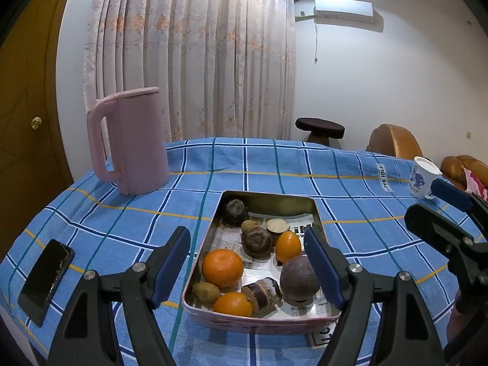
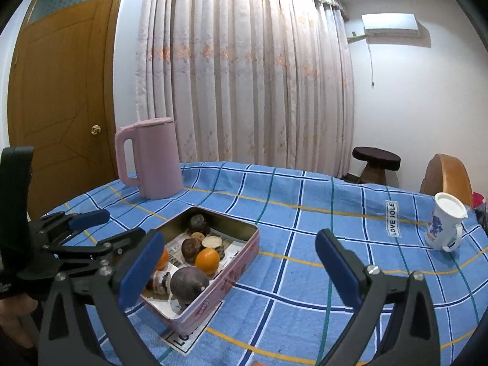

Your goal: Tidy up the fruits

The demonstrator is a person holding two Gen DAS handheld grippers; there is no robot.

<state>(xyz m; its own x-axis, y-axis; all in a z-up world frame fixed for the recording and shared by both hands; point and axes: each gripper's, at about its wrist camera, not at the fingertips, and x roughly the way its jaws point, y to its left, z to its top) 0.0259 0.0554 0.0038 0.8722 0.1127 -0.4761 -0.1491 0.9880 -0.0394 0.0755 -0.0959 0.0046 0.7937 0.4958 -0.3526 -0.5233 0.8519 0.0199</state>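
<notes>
At the bottom of the left wrist view the left gripper (image 1: 248,267) fills the foreground, its two blue-padded fingers spread apart with nothing between the pads; through the gap shows the near end of the tin (image 1: 317,216). The tin is a shallow rectangular box with a pink outer wall, lined with printed paper, standing in the lower middle of that frame on the blue checked tablecloth (image 1: 122,222). In it lie the fruits: a large orange (image 1: 222,267) at the left, a smaller orange (image 1: 232,304) at the near edge, a third orange (image 1: 288,246) toward the middle, a kiwi (image 1: 206,292) in the near left corner, a round dark purple fruit (image 1: 299,278) at the near right, and several brown, cut-looking pieces (image 1: 256,242) further back that I cannot name. In the right wrist view the right gripper (image 2: 239,270) likewise stands wide, its fingers empty, over bare cloth just right of the tin, which lies in the lower left of that frame. It also shows at the right edge of the left wrist view, and the left one shows at the left edge of the right wrist view. A dark phone (image 1: 45,280) lies flat near the lower left edge of the left wrist view. Further back a white mug (image 2: 443,225) with blue print stands at the right, and a pink jug (image 1: 131,140) stands upright at the far left of the table. Behind the table hang pale flowered curtains (image 1: 189,55), with a wooden door (image 2: 61,91) at the left and a dark round stool (image 2: 375,160) at the right.
</notes>
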